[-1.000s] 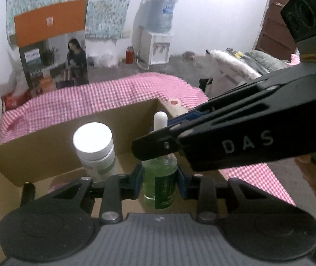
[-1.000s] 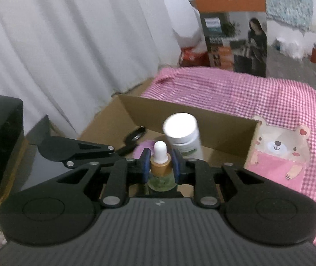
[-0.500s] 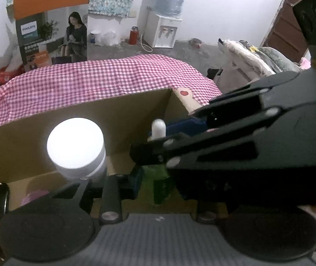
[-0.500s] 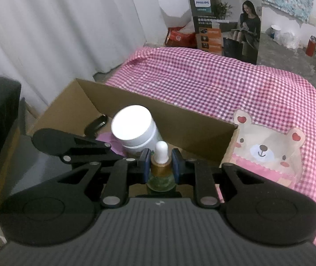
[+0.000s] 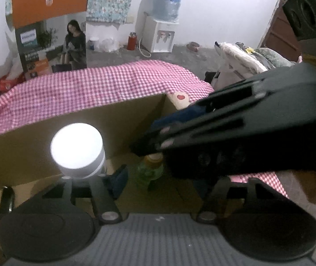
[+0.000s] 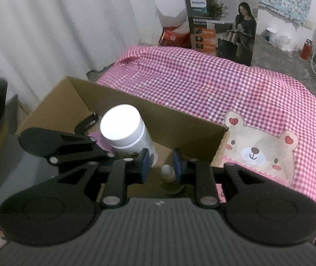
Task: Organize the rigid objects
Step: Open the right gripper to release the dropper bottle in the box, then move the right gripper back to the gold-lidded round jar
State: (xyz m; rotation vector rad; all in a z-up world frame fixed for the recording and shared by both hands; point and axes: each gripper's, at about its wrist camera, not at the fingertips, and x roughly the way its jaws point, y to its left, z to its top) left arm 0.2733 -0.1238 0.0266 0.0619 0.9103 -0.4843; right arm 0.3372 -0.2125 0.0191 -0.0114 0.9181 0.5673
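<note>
A green dropper bottle (image 5: 149, 171) with a white bulb (image 6: 166, 170) and gold collar stands inside the cardboard box (image 5: 36, 133). A white-lidded jar (image 5: 77, 147) stands next to it on the left; it also shows in the right wrist view (image 6: 124, 130). My left gripper (image 5: 158, 175) is open around the dropper bottle, its right finger hidden behind the right gripper's body. My right gripper (image 6: 160, 163) is open, its blue pads (image 6: 144, 164) apart on either side of the bottle's bulb.
The box sits on a pink checked cloth (image 6: 202, 77) with a bear picture (image 6: 257, 150). A purple thing (image 6: 95, 138) and a black object (image 6: 87, 122) lie in the box. White curtains hang left. A tall printed carton (image 6: 222, 20) stands beyond.
Both grippers have opened and let go of the dropper bottle, which now stands lower in the box. The right gripper has drawn up and back.
</note>
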